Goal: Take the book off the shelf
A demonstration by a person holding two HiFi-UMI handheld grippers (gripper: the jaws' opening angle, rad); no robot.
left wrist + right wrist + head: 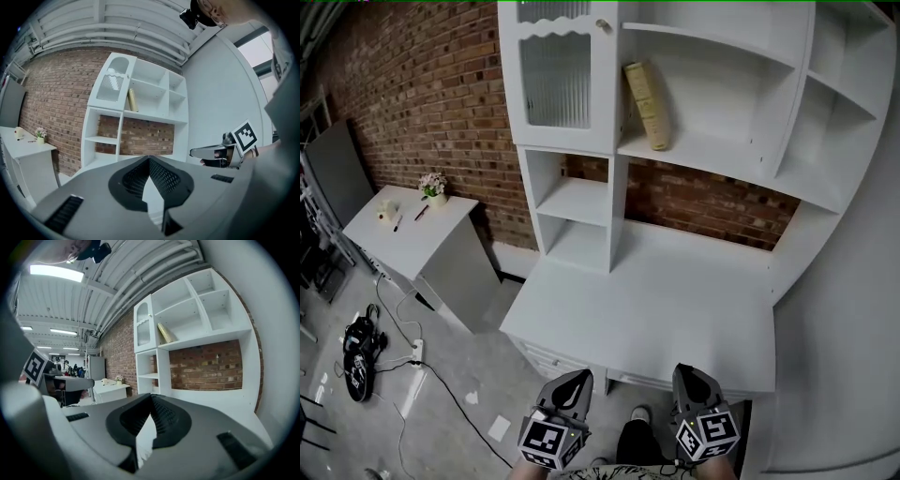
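Book: a tan book (647, 105) is seen in an upper compartment of the white shelf unit (712, 155), in the upper centre of the head view. It is tilted, with its top leant against the compartment's left wall.
Neighbour: a ribbed-glass cabinet door (555, 80) is set just left of that compartment.
Left gripper: the left gripper (579, 377) is held at the bottom edge of the head view, before the desk top (656, 300). Its jaws are clenched tip to tip, and nothing is caught between them.
Right gripper: the right gripper (689, 373) is held just beside the left one. Its jaws are likewise pressed together, and nothing is grasped.
Separation: both grippers are kept well apart from the book.
Backdrop: a red brick wall (422, 94) is seen behind the shelf unit.
Left of frame: a white side table (422, 248) is topped by a small pot of flowers (433, 186).
Floor: cables (412, 352) are spread at the lower left.
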